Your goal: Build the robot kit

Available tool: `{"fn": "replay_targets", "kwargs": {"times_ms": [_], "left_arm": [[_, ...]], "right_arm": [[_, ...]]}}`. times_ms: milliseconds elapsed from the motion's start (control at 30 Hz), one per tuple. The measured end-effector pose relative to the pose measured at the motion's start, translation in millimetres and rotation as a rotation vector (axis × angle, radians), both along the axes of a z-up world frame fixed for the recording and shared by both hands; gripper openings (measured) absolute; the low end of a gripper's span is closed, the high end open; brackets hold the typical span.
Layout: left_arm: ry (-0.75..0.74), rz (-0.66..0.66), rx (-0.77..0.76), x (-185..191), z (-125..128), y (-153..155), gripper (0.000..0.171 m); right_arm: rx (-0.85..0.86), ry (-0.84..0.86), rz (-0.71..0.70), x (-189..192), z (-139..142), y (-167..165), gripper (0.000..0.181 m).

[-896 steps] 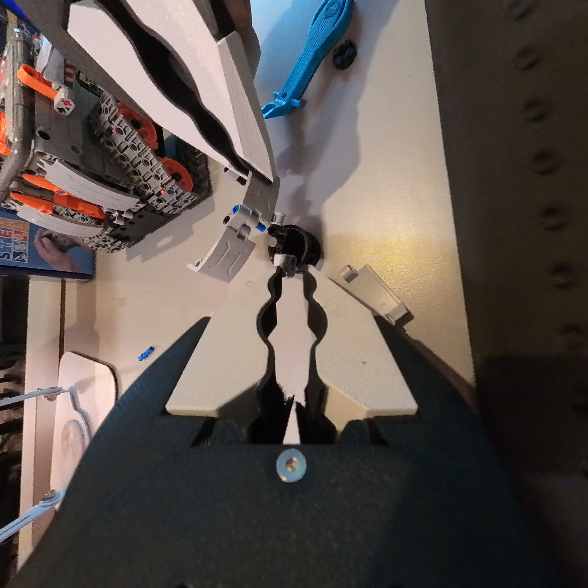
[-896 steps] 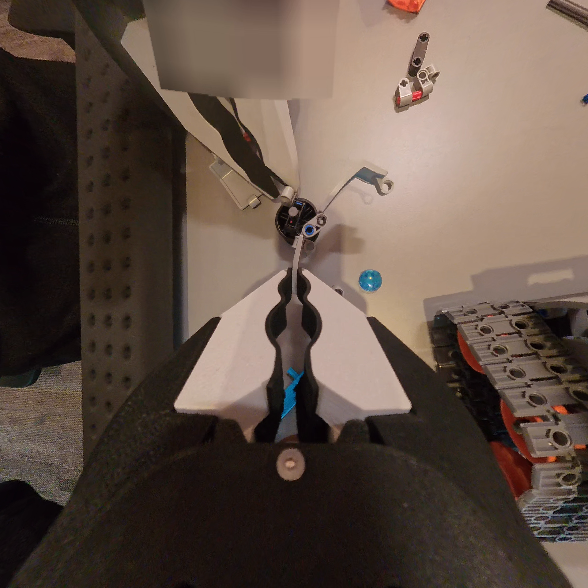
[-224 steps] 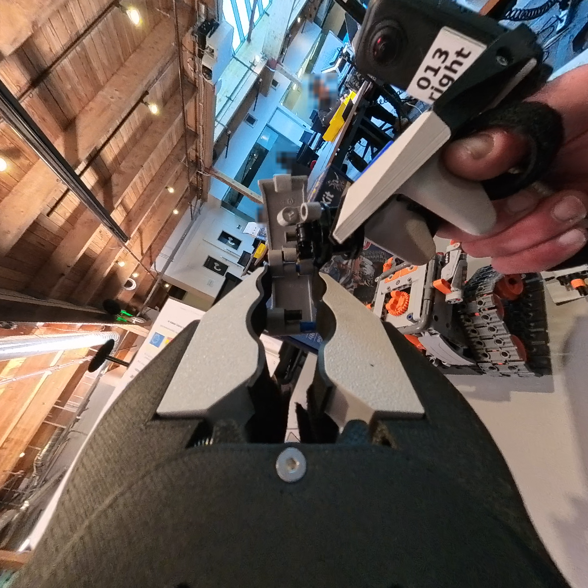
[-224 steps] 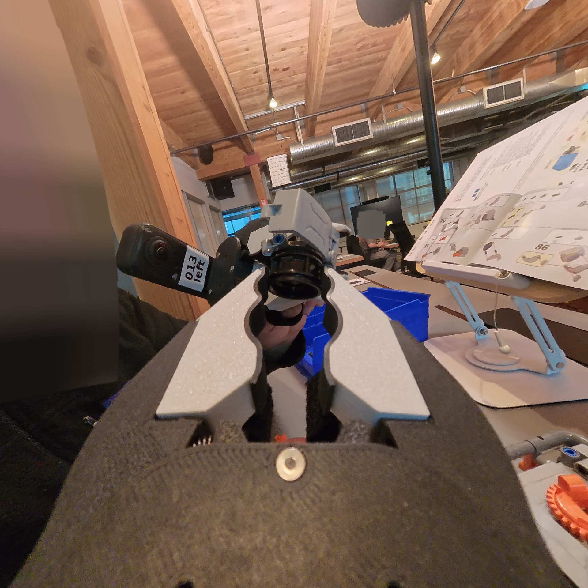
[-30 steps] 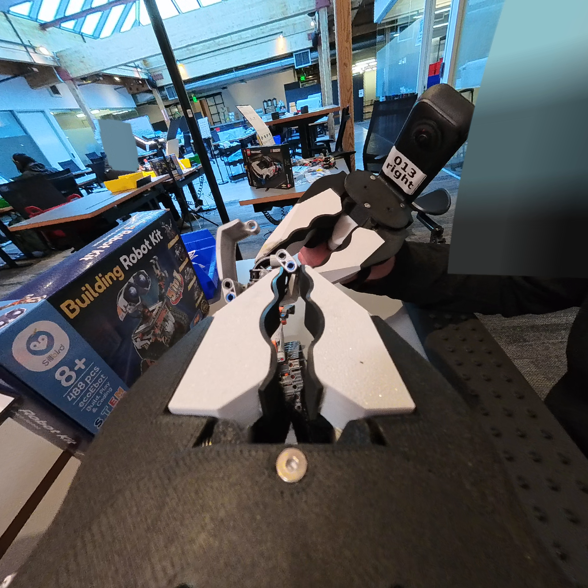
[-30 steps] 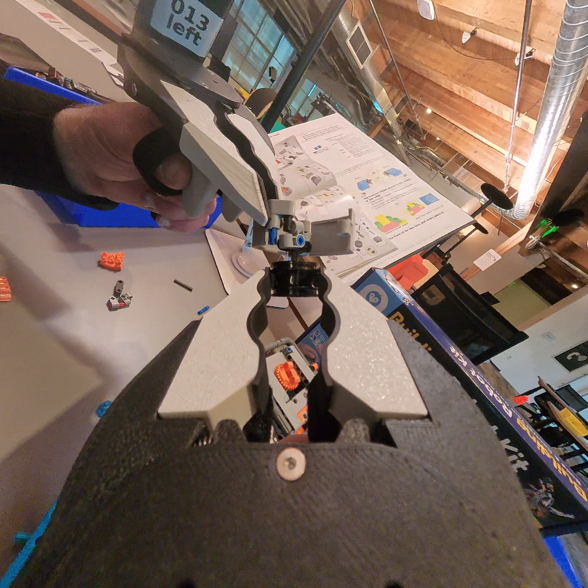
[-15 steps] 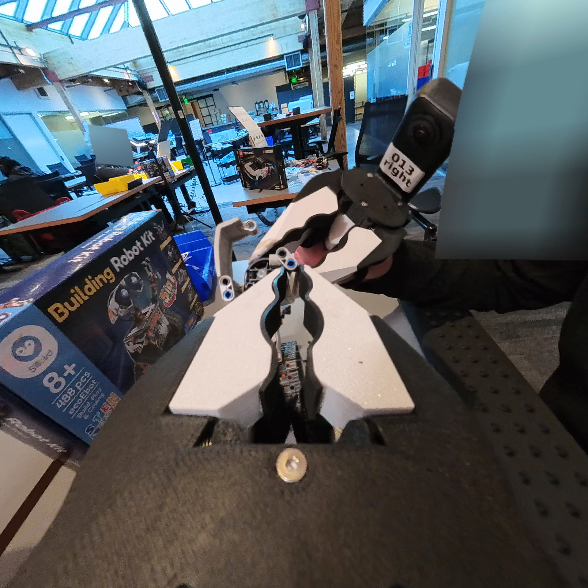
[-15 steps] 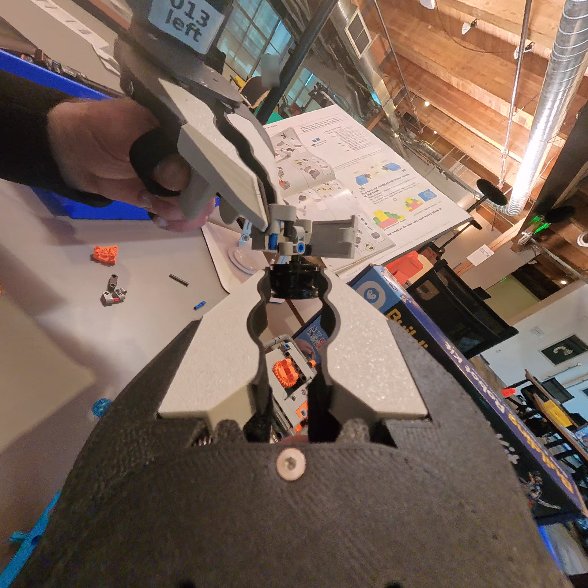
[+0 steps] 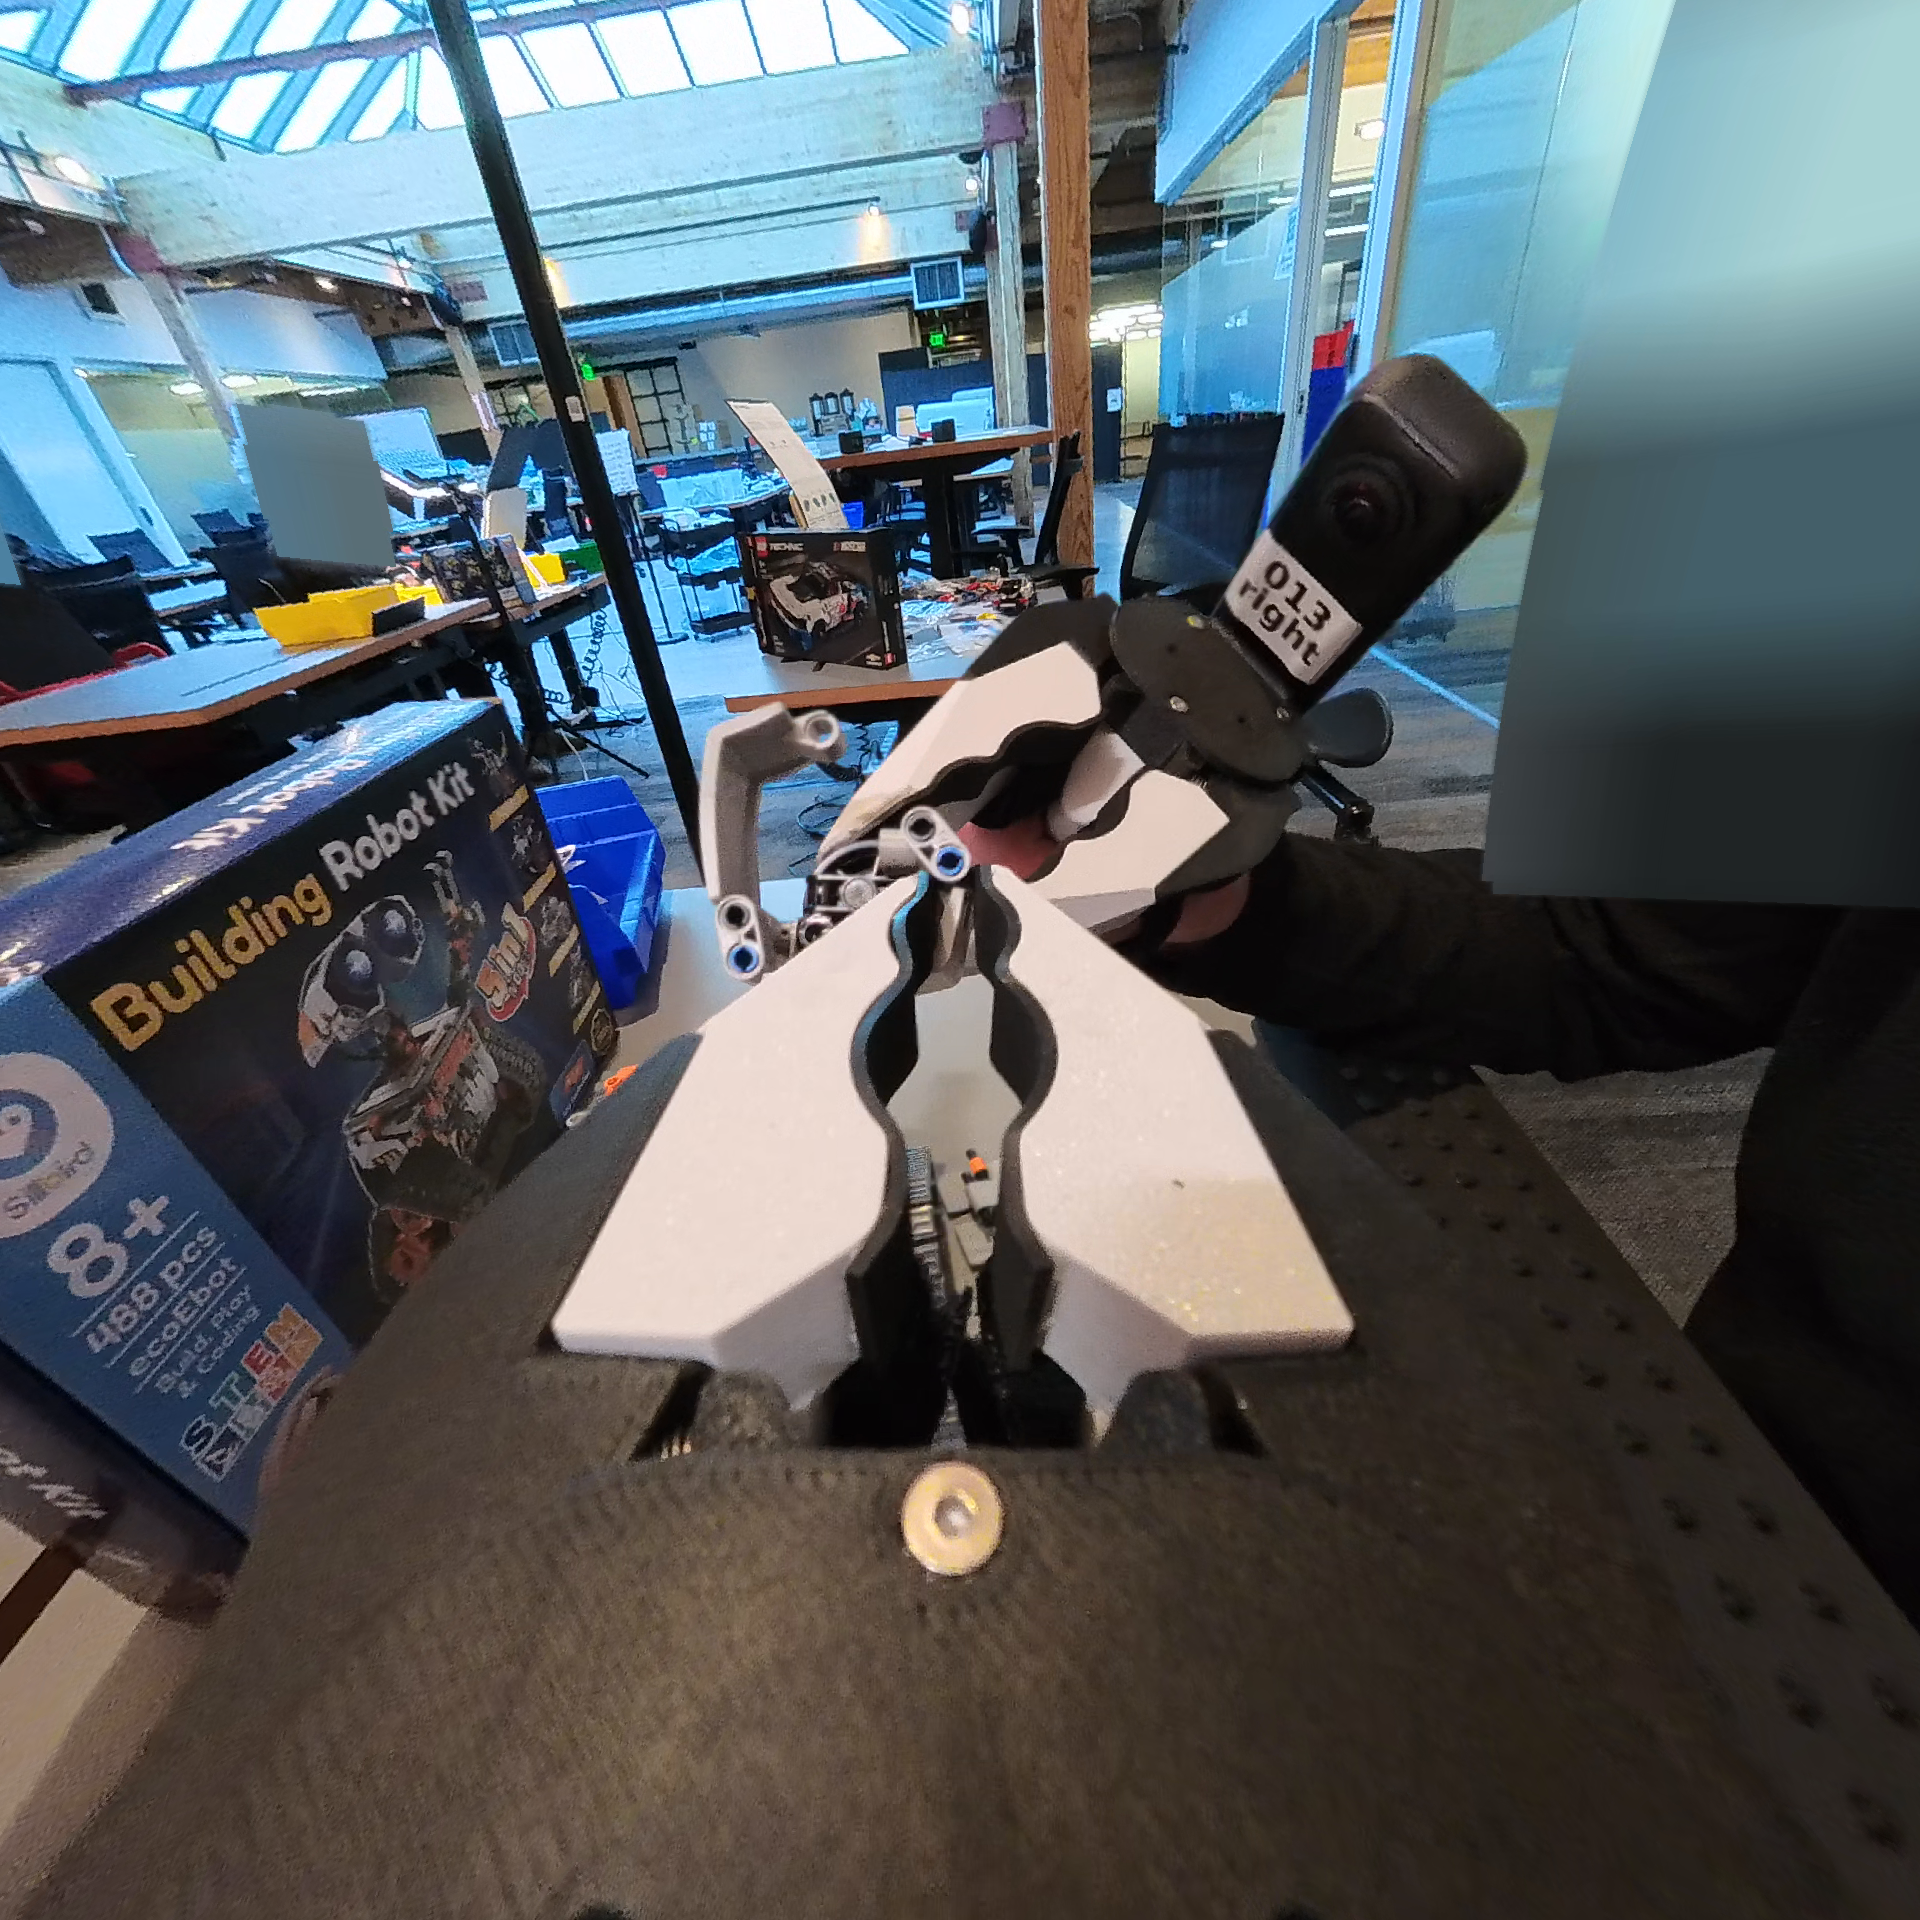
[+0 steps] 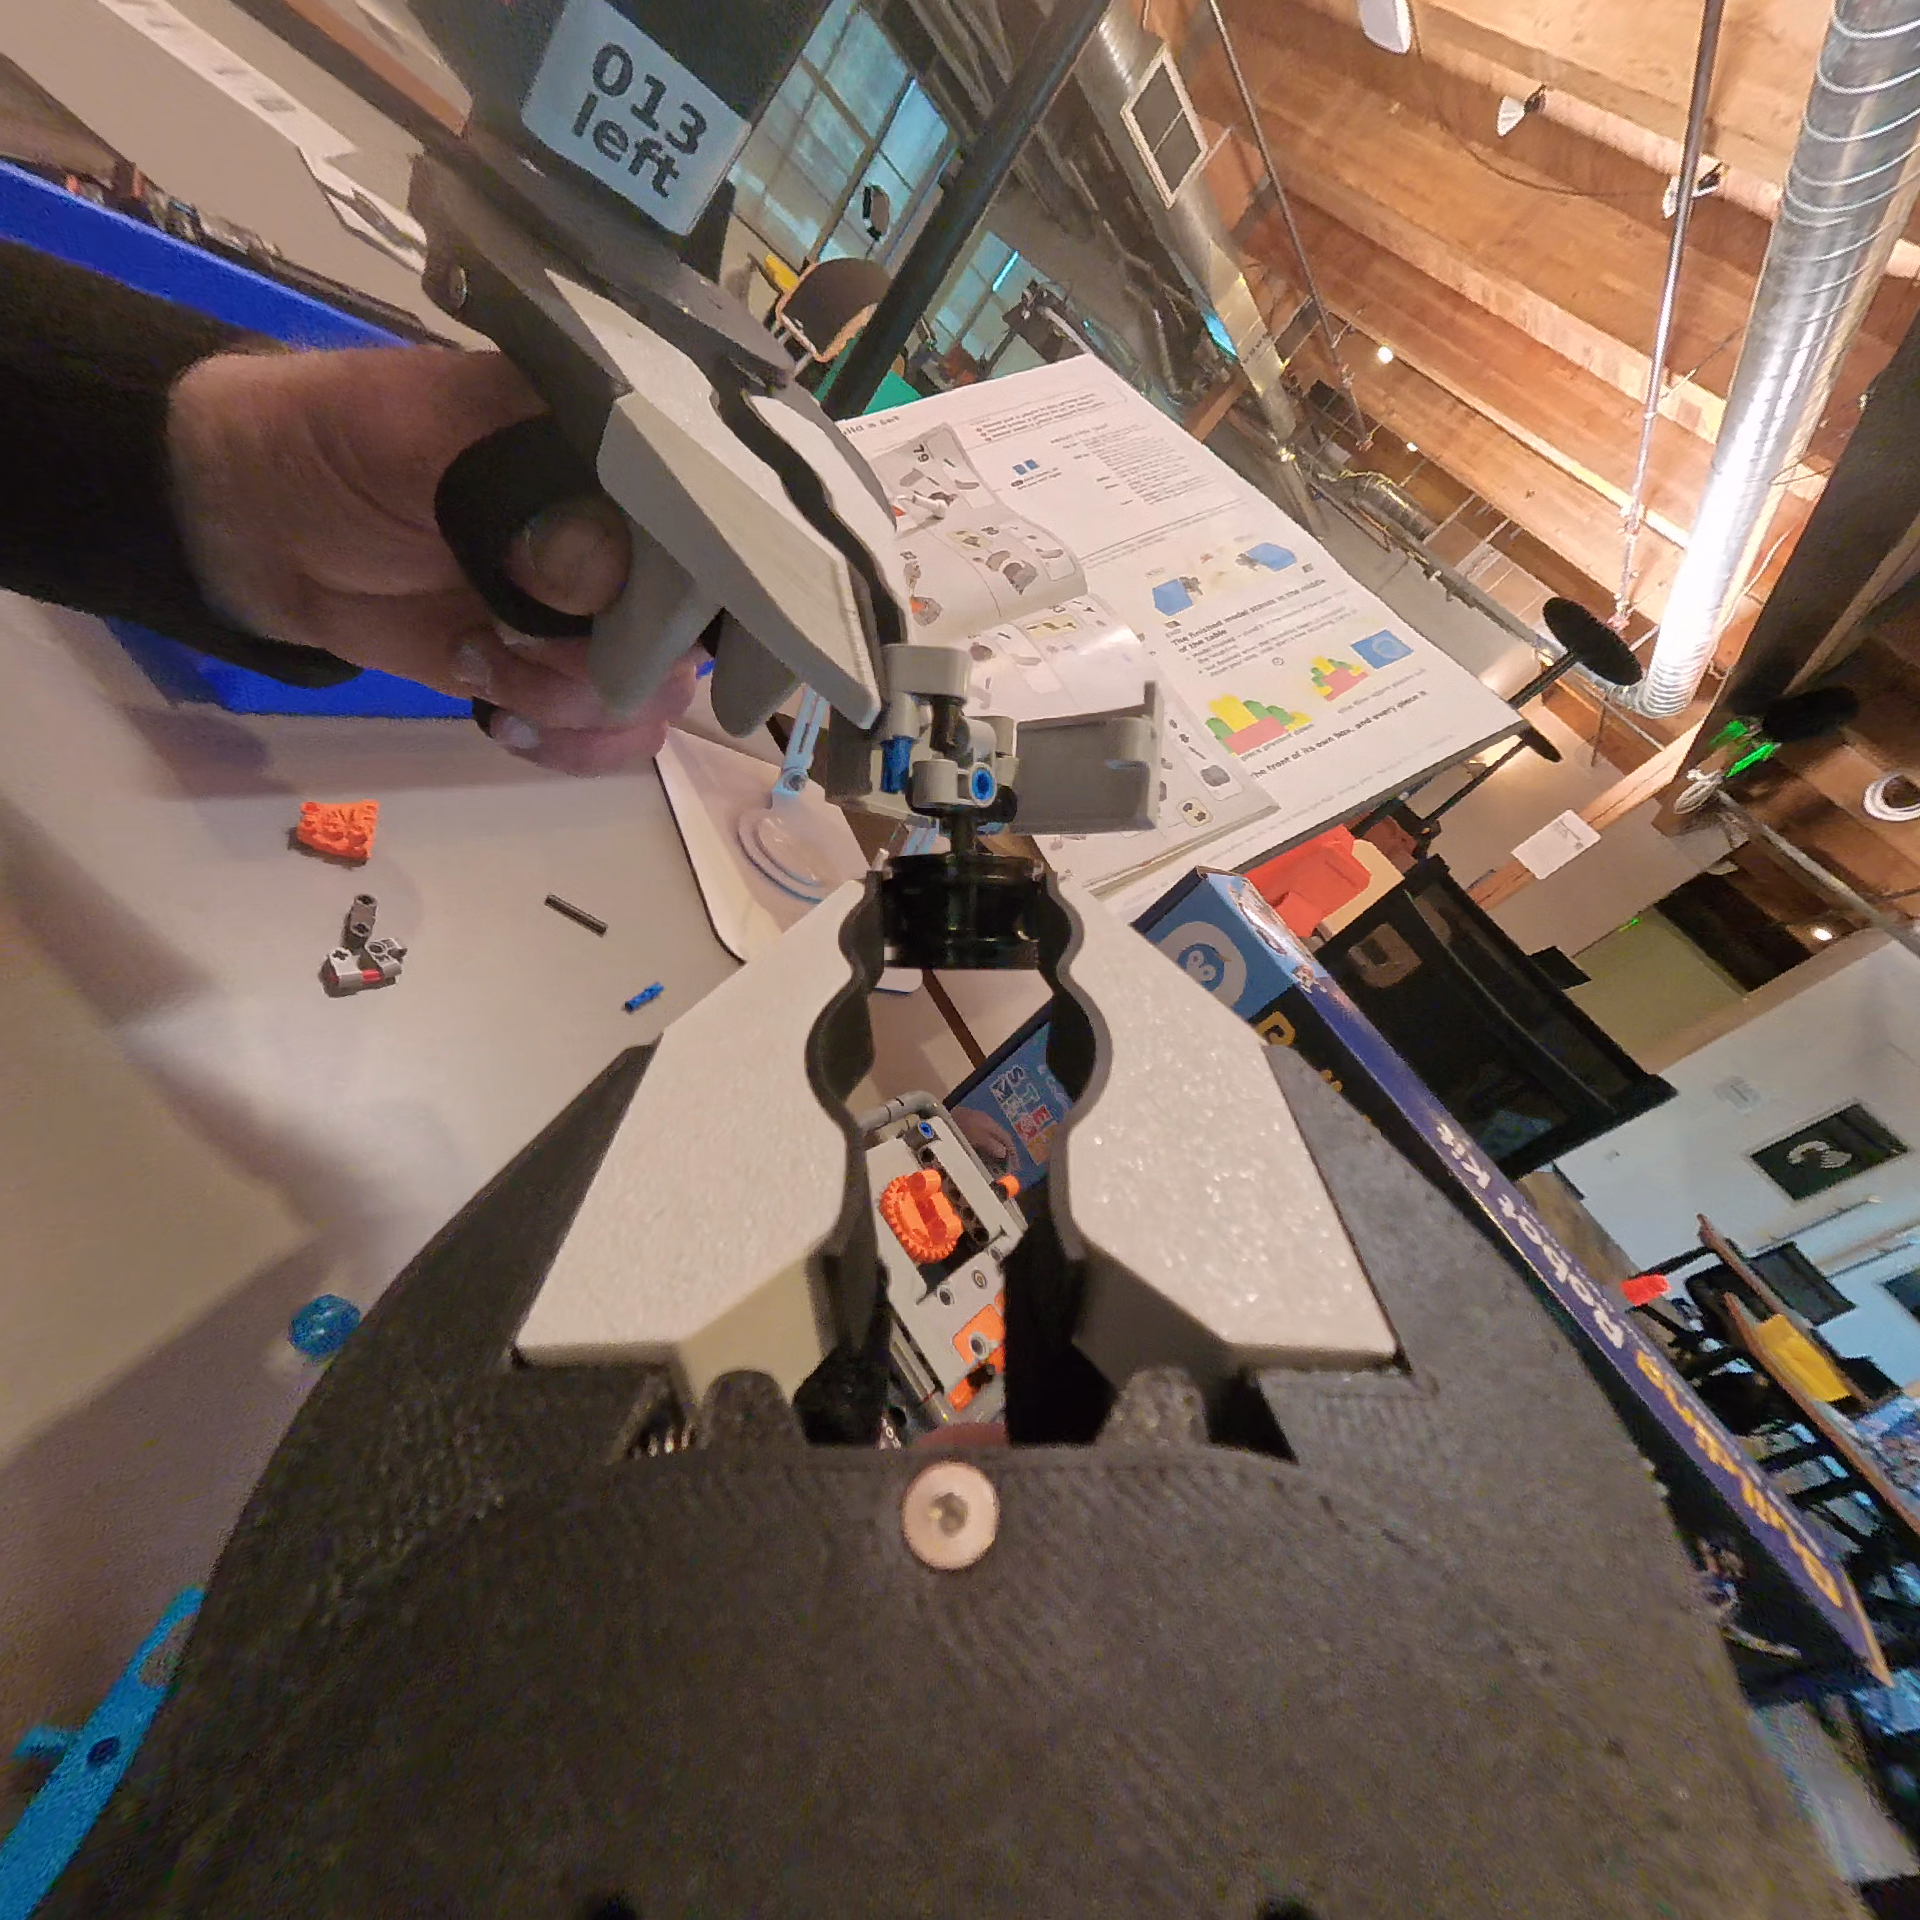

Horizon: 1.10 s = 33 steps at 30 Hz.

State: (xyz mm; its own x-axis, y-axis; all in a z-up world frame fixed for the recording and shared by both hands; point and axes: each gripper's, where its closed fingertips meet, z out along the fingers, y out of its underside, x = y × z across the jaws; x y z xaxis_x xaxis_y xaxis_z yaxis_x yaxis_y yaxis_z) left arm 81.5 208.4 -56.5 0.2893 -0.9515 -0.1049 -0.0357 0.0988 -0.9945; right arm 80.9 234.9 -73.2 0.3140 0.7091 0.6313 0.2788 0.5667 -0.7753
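your right gripper [image 10: 956,930] grips the black wheel [image 10: 961,920]; left gripper [image 9: 948,902] pinches its grey brick assembly [image 10: 987,758], lifted off the bench [image 10: 208,1039] since earlier, kit box [image 9: 281,1039] beside.

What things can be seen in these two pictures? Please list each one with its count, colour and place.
grey part assembly: one, grey with blue pins, held up between both tongs
black wheel: one, black, under the assembly
kit box: one, blue, left of the left tongs
instruction booklet: one, white, on a stand
orange piece: one, on the table
blue bin: one, behind the box
left tongs: shut on the assembly
right tongs: shut on the wheel
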Motion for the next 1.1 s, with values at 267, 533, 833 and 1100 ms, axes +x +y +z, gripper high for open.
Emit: {"fn": "replay_targets", "kwargs": {"times_ms": [267,533,833,1100], "left_arm": [[-0.056,-0.026,-0.056,-1.9,1.9,1.4,0.004],[-0.088,-0.052,-0.091,-3.4,1.1,3.1,0.004],[-0.078,-0.108,-0.122,2.2,-7.7,1.6,0.004],[-0.074,-0.121,-0.145,2.1,-12.2,3.2,0.004]], "right_arm": [[0.053,-0.043,-0.030,-2.5,-4.2,-0.2,0.027],[0.026,0.022,0.031,3.1,7.5,-7.3,0.028],[0.092,-0.036,0.009,-2.0,1.7,-11.8,0.015],[0.188,-0.093,-0.071,-4.0,-2.7,-8.3,0.011]]}}
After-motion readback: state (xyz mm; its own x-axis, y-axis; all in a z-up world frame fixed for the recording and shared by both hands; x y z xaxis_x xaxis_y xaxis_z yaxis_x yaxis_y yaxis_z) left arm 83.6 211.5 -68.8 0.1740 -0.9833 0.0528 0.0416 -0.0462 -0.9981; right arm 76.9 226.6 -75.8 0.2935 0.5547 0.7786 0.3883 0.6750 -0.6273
